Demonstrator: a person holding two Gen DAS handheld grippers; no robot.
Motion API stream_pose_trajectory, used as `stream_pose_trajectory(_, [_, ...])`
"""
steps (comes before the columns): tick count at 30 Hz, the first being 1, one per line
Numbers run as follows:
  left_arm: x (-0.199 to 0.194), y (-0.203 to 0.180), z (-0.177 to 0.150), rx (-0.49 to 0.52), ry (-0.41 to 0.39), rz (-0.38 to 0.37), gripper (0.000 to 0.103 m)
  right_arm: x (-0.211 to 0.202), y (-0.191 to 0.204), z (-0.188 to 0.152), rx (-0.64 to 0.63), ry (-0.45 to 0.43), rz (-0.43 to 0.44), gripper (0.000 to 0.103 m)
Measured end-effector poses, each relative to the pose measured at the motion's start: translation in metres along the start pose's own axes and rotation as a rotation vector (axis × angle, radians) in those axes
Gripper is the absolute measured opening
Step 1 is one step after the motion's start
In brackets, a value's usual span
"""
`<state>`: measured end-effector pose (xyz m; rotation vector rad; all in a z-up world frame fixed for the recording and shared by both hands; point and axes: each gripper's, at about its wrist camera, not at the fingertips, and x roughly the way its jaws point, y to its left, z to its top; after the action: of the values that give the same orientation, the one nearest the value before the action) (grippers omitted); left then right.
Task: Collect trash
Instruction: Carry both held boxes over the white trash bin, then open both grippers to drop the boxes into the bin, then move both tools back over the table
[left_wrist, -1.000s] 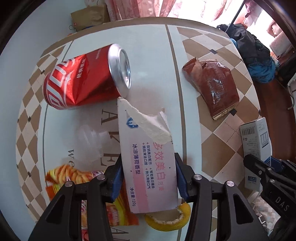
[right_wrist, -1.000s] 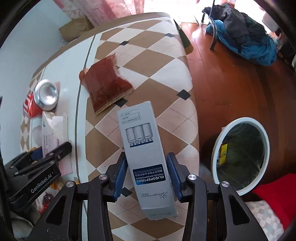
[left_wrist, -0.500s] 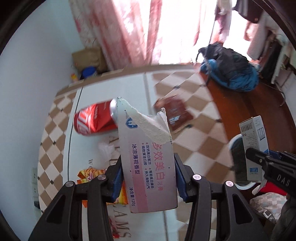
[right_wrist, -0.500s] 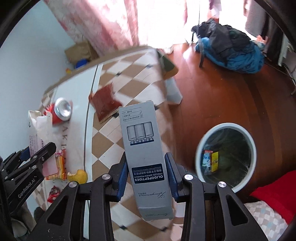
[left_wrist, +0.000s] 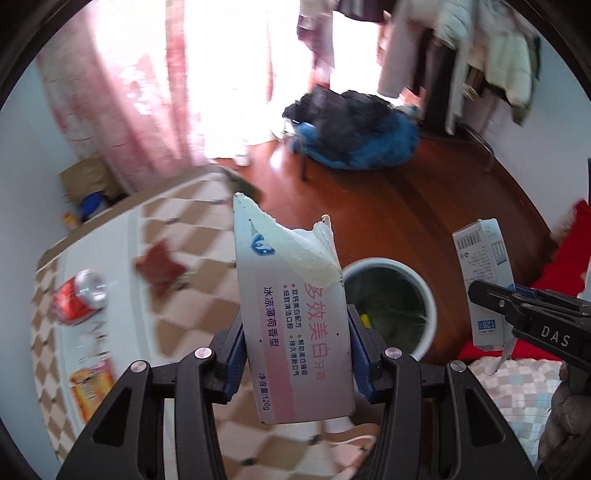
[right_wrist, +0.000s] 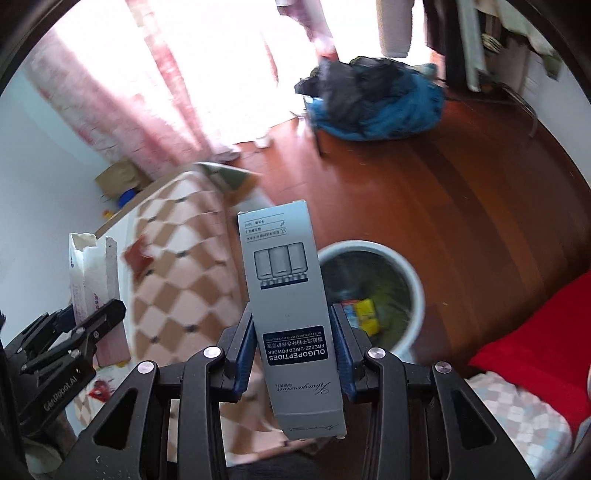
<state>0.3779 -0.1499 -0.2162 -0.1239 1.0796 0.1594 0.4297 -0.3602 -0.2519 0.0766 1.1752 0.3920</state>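
Both grippers have lifted clear of the checkered brown-and-white table (left_wrist: 192, 236) and swung right since a second ago; the round white-rimmed trash bin (left_wrist: 424, 295) on the red-brown wood floor (right_wrist: 461, 206) now sits just ahead of both, where before the table filled the views.

Left gripper (left_wrist: 295, 354): jaws closed onto the sides of the torn white-and-pink toothpaste carton (left_wrist: 295, 317), held upright, ragged open end up, pink Chinese print facing the camera. In the left wrist view its top overlaps the bin's left rim.

Right gripper (right_wrist: 293, 350): blue-padded jaws clamped on the lower part of the tall grey cardboard box (right_wrist: 291, 302) marked "OLIGOPEPTIDES FREEZE-DRIED POWDER", upright, text upside down to the camera. Bin shows directly behind its right edge, with yellow and blue wrappers (right_wrist: 364, 314) inside.

Grip on both boxes is unchanged from earlier frames; same hold points.

Left on the table: crushed red soda can (left_wrist: 79, 301) on its side, dark red foil snack pouch (left_wrist: 159, 264), orange-yellow snack wrapper (left_wrist: 92, 384) near the table's near edge. All now well apart from the grippers.

Pose: both grippers roughly level, side by side, angled down toward the bin; each is visible in the other's view. Frames are motion-blurred.
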Motion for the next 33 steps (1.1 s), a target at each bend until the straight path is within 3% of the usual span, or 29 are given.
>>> stream_pose_trajectory(3, [0.031, -0.033, 0.006, 0.043, 0.038, -0.032, 0.044, 0.023, -0.041, 0.002, 0.043, 0.041, -0.019, 0.040])
stream_pose_trajectory(11, [0.120, -0.085, 0.015, 0.098, 0.187, -0.109, 0.045, 0.097, -0.102, 0.007, 0.113, 0.143, -0.038, 0.040])
stream_pose_trajectory(18, [0.177, -0.088, 0.020, 0.040, 0.325, -0.166, 0.048, 0.167, -0.127, 0.016, 0.140, 0.233, -0.025, 0.040])
stream_pose_trajectory(19, [0.181, -0.087, 0.020, 0.028, 0.336, -0.165, 0.054, 0.175, -0.129, 0.018, 0.141, 0.235, -0.031, 0.040])
stream_pose_trajectory(20, [0.184, -0.086, 0.019, 0.011, 0.344, -0.162, 0.058, 0.181, -0.131, 0.020, 0.142, 0.233, -0.040, 0.042])
stream_pose_trajectory(24, [0.187, -0.073, 0.015, -0.040, 0.359, -0.136, 0.097, 0.195, -0.138, 0.024, 0.170, 0.225, -0.035, 0.088])
stream_pose_trajectory(26, [0.187, -0.069, 0.008, -0.046, 0.365, -0.107, 0.098, 0.194, -0.139, 0.019, 0.179, 0.224, -0.037, 0.090])
stream_pose_trajectory(28, [0.185, -0.064, 0.003, -0.047, 0.363, -0.076, 0.098, 0.194, -0.135, 0.014, 0.179, 0.236, -0.056, 0.103])
stream_pose_trajectory(33, [0.179, -0.056, -0.007, -0.038, 0.354, 0.000, 0.098, 0.186, -0.133, -0.003, 0.162, 0.252, -0.117, 0.103])
